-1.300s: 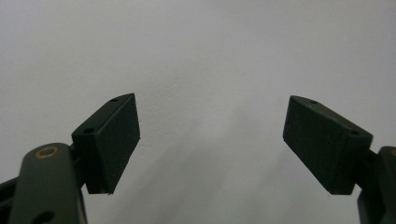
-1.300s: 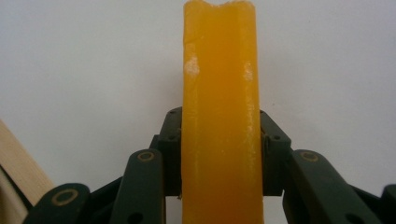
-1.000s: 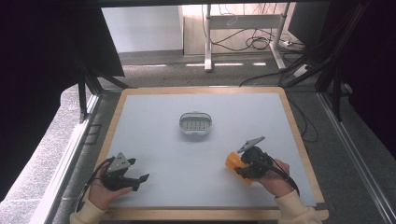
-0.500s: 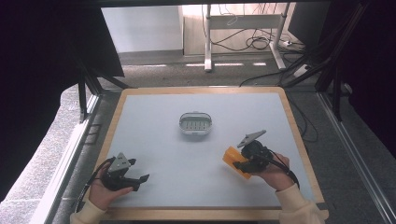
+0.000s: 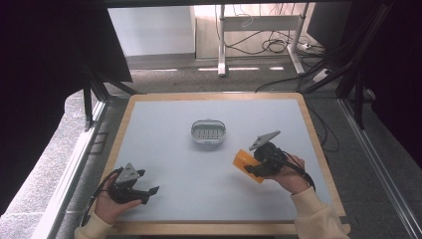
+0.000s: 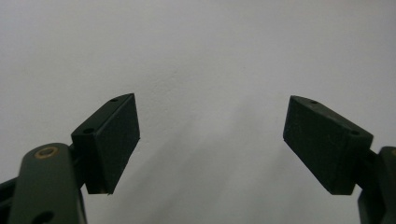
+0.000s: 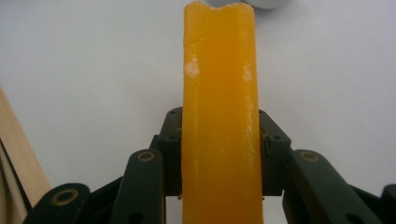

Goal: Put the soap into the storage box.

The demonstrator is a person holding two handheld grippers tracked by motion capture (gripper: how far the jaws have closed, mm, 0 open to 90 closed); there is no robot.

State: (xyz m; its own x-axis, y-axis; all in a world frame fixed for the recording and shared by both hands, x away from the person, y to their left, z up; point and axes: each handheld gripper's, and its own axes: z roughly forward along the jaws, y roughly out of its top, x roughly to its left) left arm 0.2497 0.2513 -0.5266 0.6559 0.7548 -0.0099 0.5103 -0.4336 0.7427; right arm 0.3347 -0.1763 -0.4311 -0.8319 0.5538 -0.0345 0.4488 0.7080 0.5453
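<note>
Between the jaws of the right claw (image 7: 219,154) we see an orange bar (image 7: 219,116), clamped on both flat sides and sticking straight out past the pads toward the far end of that view. Its top edge is chipped, and two pale scuffs mark its face. From the high view, the right claw (image 5: 255,167) is clenched on the bar (image 5: 245,162), which stands out to the left of the hand and tilts, lifted off the desk (image 5: 174,149). The right hand (image 5: 288,172) wraps the claw body from the near right side, a cream sleeve (image 5: 313,216) running back to the desk's near edge, with the grey plate (image 5: 263,140) above the claw.

Just beyond the bar, toward the middle of the desk, sits a small oval dish (image 5: 208,131) with a slotted inner face, apart from the bar. Its rim (image 7: 268,3) peeps in at the top of the right claw's view.

Over at the near left corner, we find the left claw (image 5: 149,191) released, its jaws spread wide with nothing between them, low over the desk. The left claw's own view shows both black pads (image 6: 116,140) well apart above bare pale desk (image 6: 210,70). The left hand (image 5: 112,204) holds it from below.

Around the pale surface runs a wooden frame (image 5: 318,149).
</note>
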